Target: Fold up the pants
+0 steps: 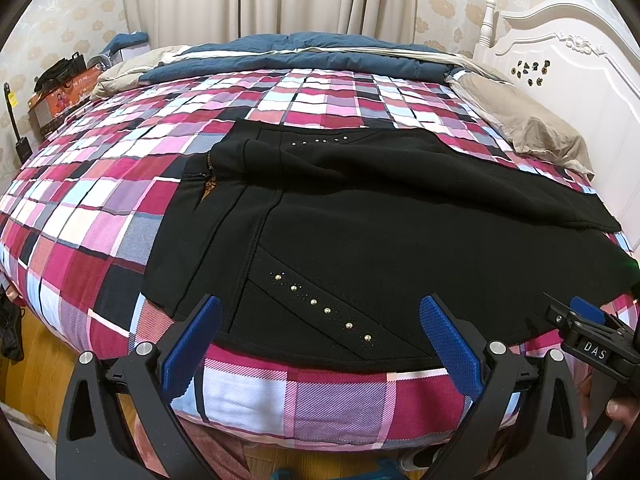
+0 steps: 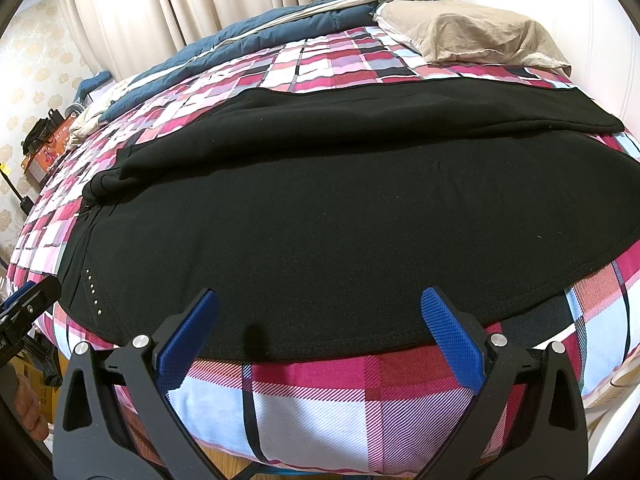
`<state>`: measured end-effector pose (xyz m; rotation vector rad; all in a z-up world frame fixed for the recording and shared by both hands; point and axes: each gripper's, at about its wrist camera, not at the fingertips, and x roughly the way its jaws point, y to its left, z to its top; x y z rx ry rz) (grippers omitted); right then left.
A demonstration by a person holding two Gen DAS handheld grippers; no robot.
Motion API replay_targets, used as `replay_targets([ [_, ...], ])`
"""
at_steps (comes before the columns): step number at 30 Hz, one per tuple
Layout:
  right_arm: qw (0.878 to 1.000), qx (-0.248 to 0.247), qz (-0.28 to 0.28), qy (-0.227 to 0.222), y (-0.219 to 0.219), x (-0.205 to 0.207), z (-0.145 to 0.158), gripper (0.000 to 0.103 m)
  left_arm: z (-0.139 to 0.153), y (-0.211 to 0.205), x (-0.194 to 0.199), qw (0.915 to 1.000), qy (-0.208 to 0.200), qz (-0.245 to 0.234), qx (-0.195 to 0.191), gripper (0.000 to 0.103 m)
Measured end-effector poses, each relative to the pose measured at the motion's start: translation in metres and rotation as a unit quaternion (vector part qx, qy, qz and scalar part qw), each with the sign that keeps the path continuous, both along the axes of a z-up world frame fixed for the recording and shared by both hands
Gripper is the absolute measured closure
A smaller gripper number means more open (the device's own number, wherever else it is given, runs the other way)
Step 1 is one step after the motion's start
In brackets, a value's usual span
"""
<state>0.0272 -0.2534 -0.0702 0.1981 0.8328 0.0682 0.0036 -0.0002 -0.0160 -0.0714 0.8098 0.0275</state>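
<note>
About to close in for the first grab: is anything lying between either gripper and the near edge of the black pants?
Nothing visible does. The left gripper and right gripper are both open just short of the black pants, with only bare plaid bedspread between. The pillow lies beyond the pants.

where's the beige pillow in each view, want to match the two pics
Left wrist view: beige pillow at the right edge, beyond the black pants.
Right wrist view: beige pillow at the upper right, beyond the pants.
Shared landmark: white headboard beside the pillow.
</note>
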Motion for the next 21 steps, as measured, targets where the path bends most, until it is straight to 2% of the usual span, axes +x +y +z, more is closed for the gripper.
replay_targets([
  [12, 1.0, 0.0, 0.0, 0.0, -0.001, 0.0, 0.001, 0.002, 0.0, 0.0, 0.0, 1.0, 0.003, -0.006, -0.005, 0.004],
  [14, 1.0, 0.001, 0.003, 0.0, 0.0, 0.001, 0.001, 0.002, 0.001, 0.003, 0.004, 0.9994, 0.011, -0.023, -0.025, 0.004],
  [16, 1.0, 0.009, 0.017, 0.001, -0.002, 0.004, 0.003, 0.002, 0.005, 0.014, 0.013, 0.9968, 0.022, -0.044, -0.064, 0.004],
  [18, 0.999, 0.022, 0.033, -0.003, -0.005, 0.01, 0.008, 0.002, 0.01, 0.036, 0.028, 0.992, 0.031, -0.048, -0.112, 0.004],
  [21, 0.996, 0.052, 0.068, -0.022, -0.01, 0.025, 0.024, 0.002, 0.015, 0.074, 0.063, 0.9873, 0.038, -0.052, -0.145, 0.004],
])
